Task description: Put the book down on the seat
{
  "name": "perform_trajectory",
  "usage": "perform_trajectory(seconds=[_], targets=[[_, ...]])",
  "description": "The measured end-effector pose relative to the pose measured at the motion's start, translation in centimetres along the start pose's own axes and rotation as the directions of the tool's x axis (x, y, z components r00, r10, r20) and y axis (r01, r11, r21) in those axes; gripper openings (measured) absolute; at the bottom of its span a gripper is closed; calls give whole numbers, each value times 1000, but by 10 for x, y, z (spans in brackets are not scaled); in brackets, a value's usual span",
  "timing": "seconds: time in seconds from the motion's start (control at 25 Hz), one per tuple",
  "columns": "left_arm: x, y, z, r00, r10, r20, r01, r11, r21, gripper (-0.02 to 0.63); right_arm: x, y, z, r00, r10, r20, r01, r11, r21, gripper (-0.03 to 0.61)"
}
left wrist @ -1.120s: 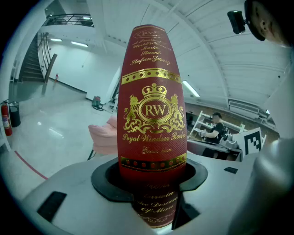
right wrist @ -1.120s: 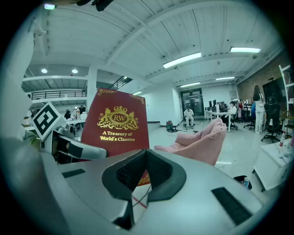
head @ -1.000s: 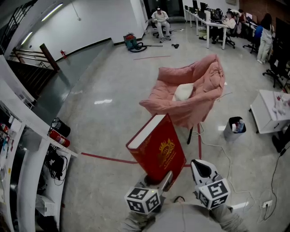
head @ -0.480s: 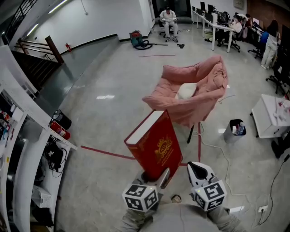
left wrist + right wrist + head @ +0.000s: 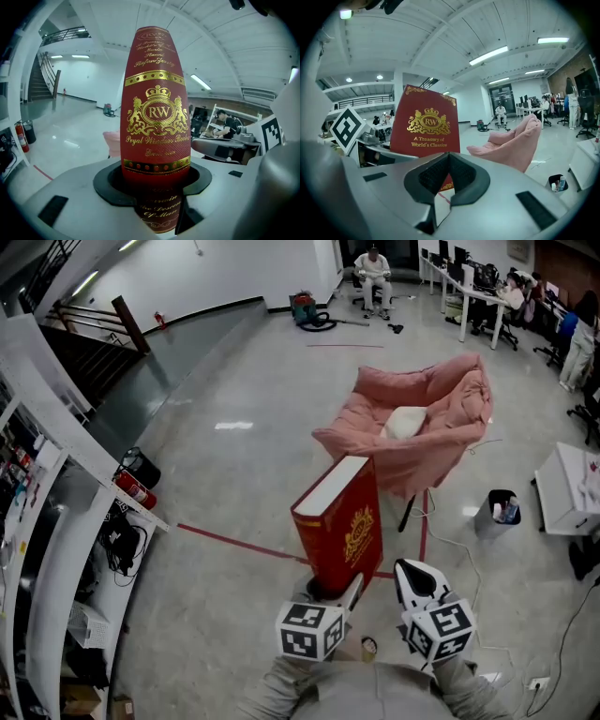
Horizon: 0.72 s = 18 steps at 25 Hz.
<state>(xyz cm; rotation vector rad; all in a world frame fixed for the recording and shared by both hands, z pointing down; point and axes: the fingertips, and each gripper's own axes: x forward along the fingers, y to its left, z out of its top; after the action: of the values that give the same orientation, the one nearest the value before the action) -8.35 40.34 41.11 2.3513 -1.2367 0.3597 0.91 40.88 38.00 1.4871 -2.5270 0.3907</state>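
Note:
A thick red book (image 5: 342, 521) with gold print stands nearly upright above the floor, my left gripper (image 5: 328, 592) shut on its lower end. In the left gripper view its spine (image 5: 154, 117) rises from between the jaws of that gripper (image 5: 154, 180). My right gripper (image 5: 417, 582) hovers beside the book on the right, shut and holding nothing; in its own view the right gripper (image 5: 449, 157) points past the book's cover (image 5: 425, 124). The pink padded chair (image 5: 412, 427) stands beyond the book, with a white cushion (image 5: 405, 421) on its seat.
A black bin (image 5: 502, 512) and a white table (image 5: 572, 488) stand right of the chair. Red tape (image 5: 234, 540) crosses the floor. A white ledge (image 5: 56, 427) and a fire extinguisher (image 5: 136, 491) line the left. People (image 5: 375, 263) sit at desks far back.
The book has swung from a left-leaning tilt to nearly upright in the left gripper. The head view has shifted, so the chair sits further right. The right gripper stays beside the book.

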Motion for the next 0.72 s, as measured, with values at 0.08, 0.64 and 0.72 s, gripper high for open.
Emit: perform_trajectory(seconds=[0.08,0.64,0.72], targets=[[4,3,4,1000,7,3,-7,1000,0,241,6,5,2,1000,15,3,-15,1000,-3,5],[54,38,32,999,-26,-18,25,999,-37,242,60,-23,14,999,-13,-39,13,1000,-2,5],[65,49,39,999,-29,-24,28,999,-43,242,75,-30,19,999,-15,-44,14,1000,-7,5]])
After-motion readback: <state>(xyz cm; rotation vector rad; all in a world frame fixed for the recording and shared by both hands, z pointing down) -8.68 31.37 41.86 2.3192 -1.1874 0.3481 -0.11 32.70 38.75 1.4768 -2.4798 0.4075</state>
